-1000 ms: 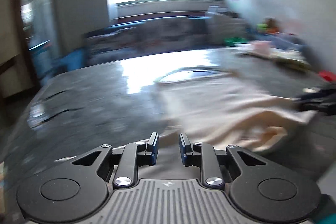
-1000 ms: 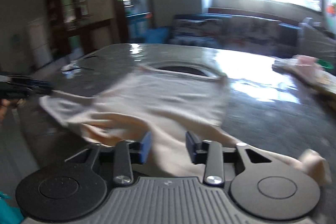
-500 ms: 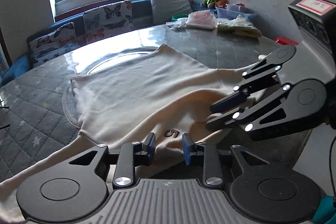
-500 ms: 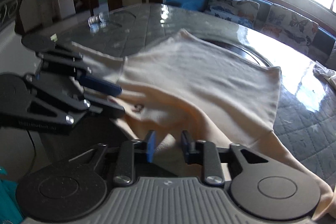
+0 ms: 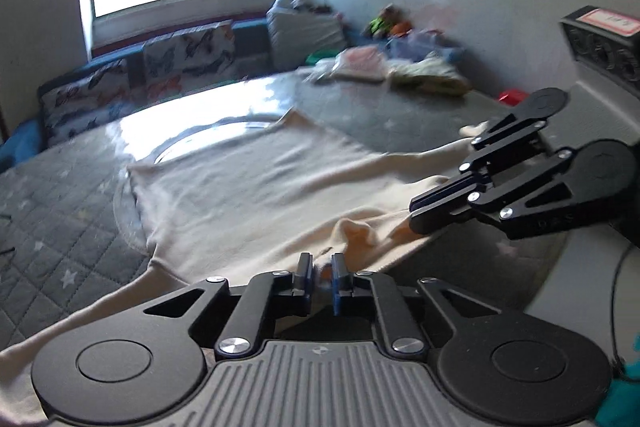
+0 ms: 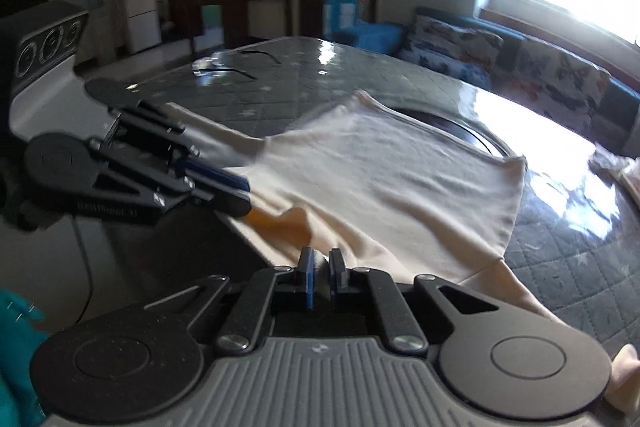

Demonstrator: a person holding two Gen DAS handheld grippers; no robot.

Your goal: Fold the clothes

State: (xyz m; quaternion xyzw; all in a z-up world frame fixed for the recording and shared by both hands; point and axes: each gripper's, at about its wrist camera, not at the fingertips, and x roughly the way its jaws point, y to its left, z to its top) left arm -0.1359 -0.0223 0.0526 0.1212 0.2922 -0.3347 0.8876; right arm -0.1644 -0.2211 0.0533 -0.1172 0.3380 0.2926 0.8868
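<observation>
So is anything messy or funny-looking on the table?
Only the cream shirt: its near edge is bunched into wrinkles where the left tool and right tool pinch it. Nothing looks spilled or broken.

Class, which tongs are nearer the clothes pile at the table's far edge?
Right. The right tongs grip the cream shirt on the clothes pile side; the left tongs, jaws just closing onto the shirt, sit farther away.
</observation>
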